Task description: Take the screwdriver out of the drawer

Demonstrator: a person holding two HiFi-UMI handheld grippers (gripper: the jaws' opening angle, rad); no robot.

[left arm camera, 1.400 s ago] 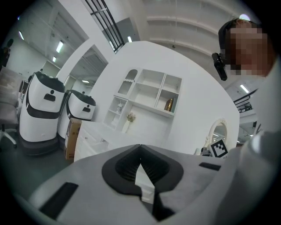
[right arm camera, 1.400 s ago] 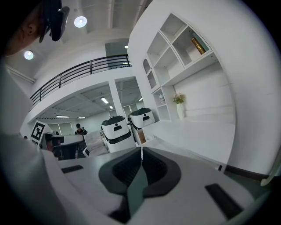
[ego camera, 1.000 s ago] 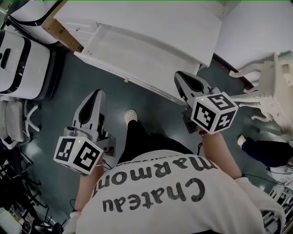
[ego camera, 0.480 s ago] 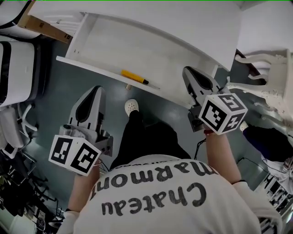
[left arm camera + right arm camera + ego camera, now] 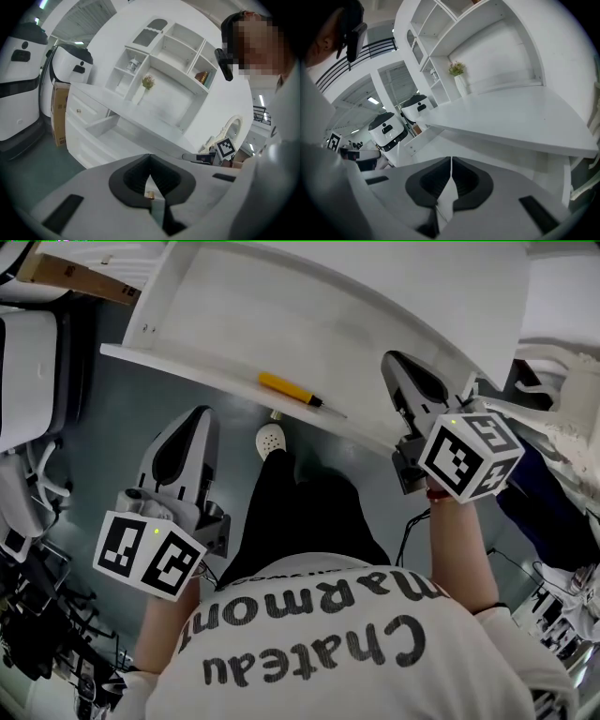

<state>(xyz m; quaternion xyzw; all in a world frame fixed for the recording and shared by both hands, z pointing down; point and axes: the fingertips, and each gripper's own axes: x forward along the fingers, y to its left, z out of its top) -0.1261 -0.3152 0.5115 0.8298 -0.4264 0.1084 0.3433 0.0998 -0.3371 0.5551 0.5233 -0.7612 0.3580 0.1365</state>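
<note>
White drawer (image 5: 225, 320) stood open, screwdriver (image 5: 289, 390) inside. Your left gripper (image 5: 150, 164) and right gripper (image 5: 451, 164) hung closed, empty; unopened jaws risked knocking it away.

A yellow-handled screwdriver (image 5: 286, 388) lies in the open white drawer (image 5: 225, 324), along its near front wall, right of the middle. The drawer juts out from under the white table (image 5: 441, 287). The left claw (image 5: 199, 415) is near of the drawer front, left of the screwdriver. The right claw (image 5: 401, 362) is at the drawer's right end.
</note>
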